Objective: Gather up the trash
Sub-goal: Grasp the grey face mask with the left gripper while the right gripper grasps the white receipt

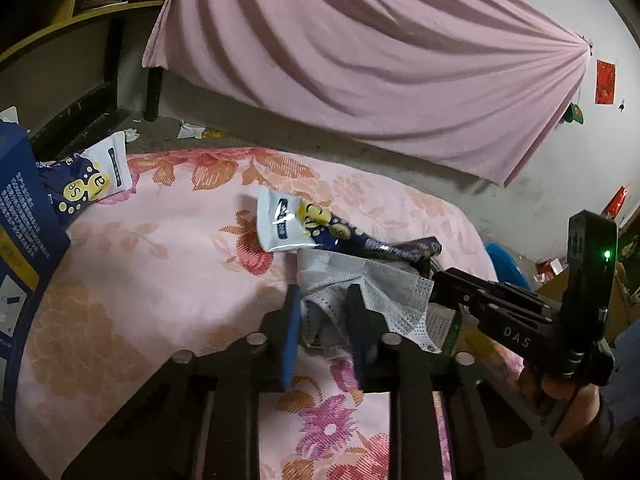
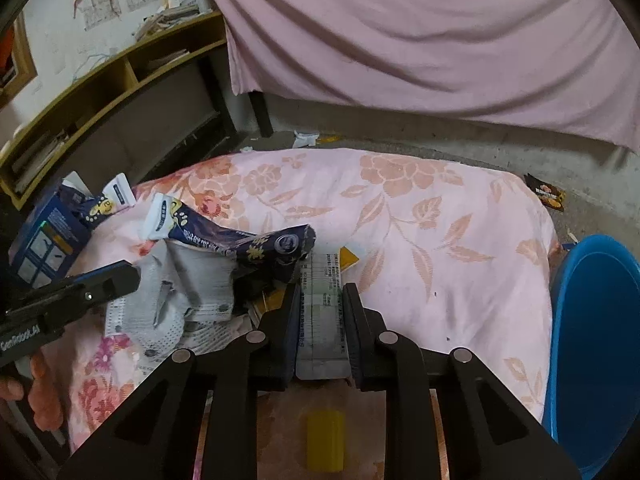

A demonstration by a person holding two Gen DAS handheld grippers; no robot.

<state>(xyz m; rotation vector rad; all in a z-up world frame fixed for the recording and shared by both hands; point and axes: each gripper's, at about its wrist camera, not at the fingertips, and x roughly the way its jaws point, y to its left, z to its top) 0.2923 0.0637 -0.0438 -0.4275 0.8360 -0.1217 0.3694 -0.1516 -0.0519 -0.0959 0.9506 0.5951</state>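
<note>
My left gripper [image 1: 322, 294] is shut on a crumpled grey face mask [image 1: 384, 296], which also shows in the right wrist view [image 2: 192, 292]. A navy and white snack wrapper [image 1: 320, 226] lies across the mask on the pink floral bedspread [image 1: 160, 280]; it shows too in the right wrist view [image 2: 248, 242]. My right gripper [image 2: 322, 292] is shut on a flat greenish printed packet [image 2: 322, 312]. The right gripper also appears in the left wrist view [image 1: 444, 276] beside the mask. A second similar wrapper [image 1: 94, 178] lies at the bed's far left.
A navy cardboard box [image 1: 24, 236] stands at the left edge of the bed. A blue plastic bin [image 2: 596, 336] stands at the bed's right side. A pink curtain [image 1: 360, 60] hangs behind. Paper scraps [image 1: 190, 130] and a dark wrapper [image 2: 546, 196] lie on the floor.
</note>
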